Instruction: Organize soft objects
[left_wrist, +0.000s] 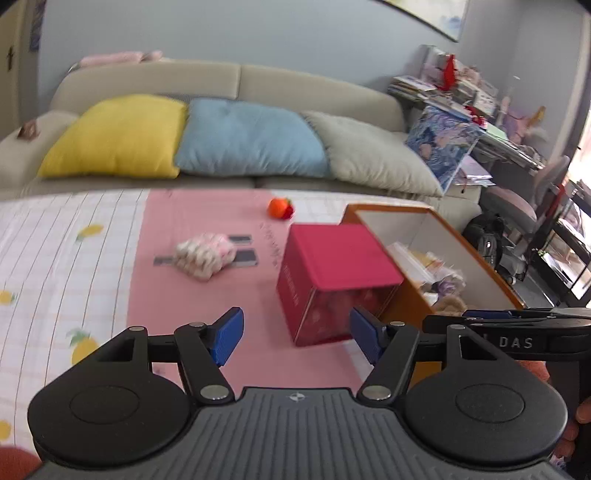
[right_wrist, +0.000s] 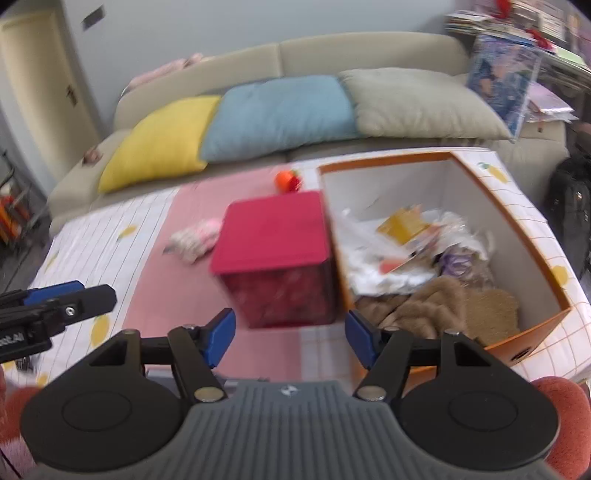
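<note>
Since both the left gripper (left_wrist: 296, 334) and right gripper (right_wrist: 290, 338) have fingers spread with nothing between them, that floppy, light pink-and-white plush (left_wrist: 205, 256) mid-surface, toward the far edge, should squish fine pinched around its bunched middle.

White letters "DAS" stand on the right hand-held gripper (left_wrist: 517, 325); the red box's (left_wrist: 332, 273) side print is unreadable.

beige sofa (left_wrist: 314, 85), backpack (left_wrist: 487, 236), cluttered shelf (left_wrist: 461, 88), door (right_wrist: 40, 74)

Left tool (left_wrist: 296, 334) gapes (empty) before red box (left_wrist: 334, 280).
</note>
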